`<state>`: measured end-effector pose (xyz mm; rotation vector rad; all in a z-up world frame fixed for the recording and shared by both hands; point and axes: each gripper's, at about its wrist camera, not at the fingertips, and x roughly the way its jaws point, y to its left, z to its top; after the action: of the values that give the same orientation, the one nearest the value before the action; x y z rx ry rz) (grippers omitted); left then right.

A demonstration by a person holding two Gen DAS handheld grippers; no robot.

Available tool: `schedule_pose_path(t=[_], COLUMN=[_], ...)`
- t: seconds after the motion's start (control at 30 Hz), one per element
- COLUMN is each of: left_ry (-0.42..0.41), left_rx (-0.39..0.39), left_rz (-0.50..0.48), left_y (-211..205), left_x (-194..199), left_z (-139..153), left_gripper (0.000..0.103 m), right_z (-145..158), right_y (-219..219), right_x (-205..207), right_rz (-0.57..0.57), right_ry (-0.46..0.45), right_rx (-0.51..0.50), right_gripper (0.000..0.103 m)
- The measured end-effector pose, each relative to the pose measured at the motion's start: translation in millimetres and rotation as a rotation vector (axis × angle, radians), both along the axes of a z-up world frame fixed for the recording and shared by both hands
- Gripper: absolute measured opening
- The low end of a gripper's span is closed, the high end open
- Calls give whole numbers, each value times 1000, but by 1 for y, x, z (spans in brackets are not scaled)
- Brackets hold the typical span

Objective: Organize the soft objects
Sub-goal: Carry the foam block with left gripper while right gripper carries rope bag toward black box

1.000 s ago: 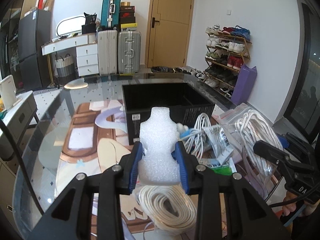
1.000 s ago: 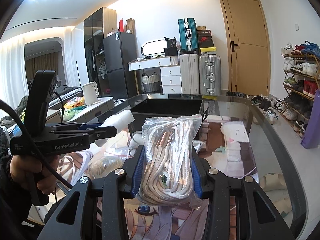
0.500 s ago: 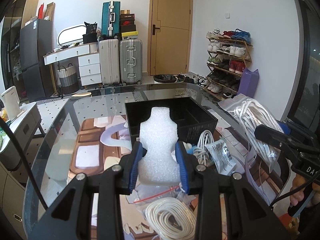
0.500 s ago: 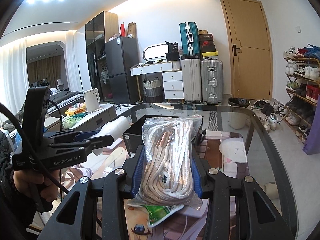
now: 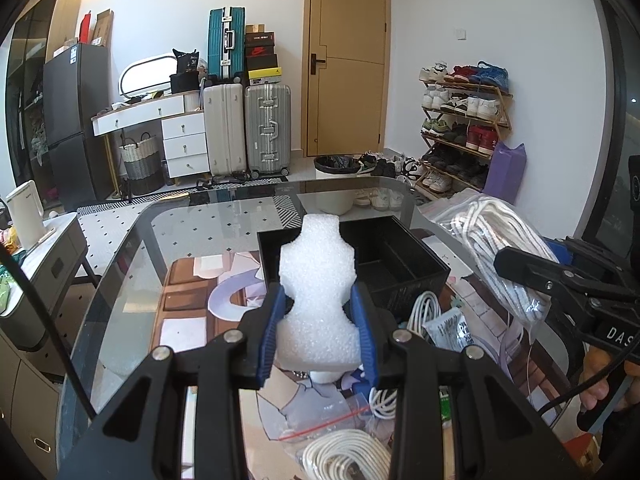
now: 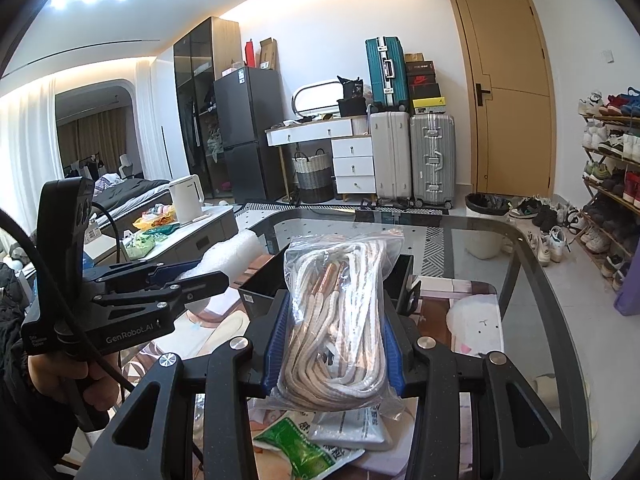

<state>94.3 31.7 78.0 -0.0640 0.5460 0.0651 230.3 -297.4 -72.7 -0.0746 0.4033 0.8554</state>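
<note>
The glass counter (image 5: 192, 240) is carrying one black bin (image 5: 400, 256), which is sitting at its far middle, divided into compartments and looking empty as far as the views show. The bin is lying straight ahead of both grippers and lower than what they are carrying, so the coming move is probably a forward reach and a lowering into it.

The right gripper (image 6: 334, 344) is pinching one clear bag of cream rope (image 6: 340, 300) between its blue fingers (image 6: 276, 340), the bag's long axis running away from the camera toward the bin. The left gripper (image 5: 320, 332) is squeezing one white foam piece (image 5: 318, 280) at its waist, the piece standing upright with its long axis pointing up and forward.

Judging from the left wrist view, the foam is overlapping the bin's near left corner, so the left hand seems a little nearer; the bag is lining up with the bin's right part.

Below, on the near counter, at least two white cord coils (image 5: 344, 456), one grey pouch (image 5: 452, 328) and one green packet (image 6: 296, 448) are lying loose.
</note>
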Motion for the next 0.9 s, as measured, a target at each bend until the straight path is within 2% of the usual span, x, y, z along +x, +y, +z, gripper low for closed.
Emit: schedule_pose_path(t=[0.43,0.9], left_ry=[29,47], left_rx=[-8,-2], left_rz=[7,-1], left_y=[9,8], left_x=[26,55], left_z=[-1,-3], left_gripper=[33,33], right_z=[12,10], right_y=[24,46], right_x=[32,64], right_rz=[3,25], right_ry=[28,73], right_rx=[2,-24], right_gripper=[41,41])
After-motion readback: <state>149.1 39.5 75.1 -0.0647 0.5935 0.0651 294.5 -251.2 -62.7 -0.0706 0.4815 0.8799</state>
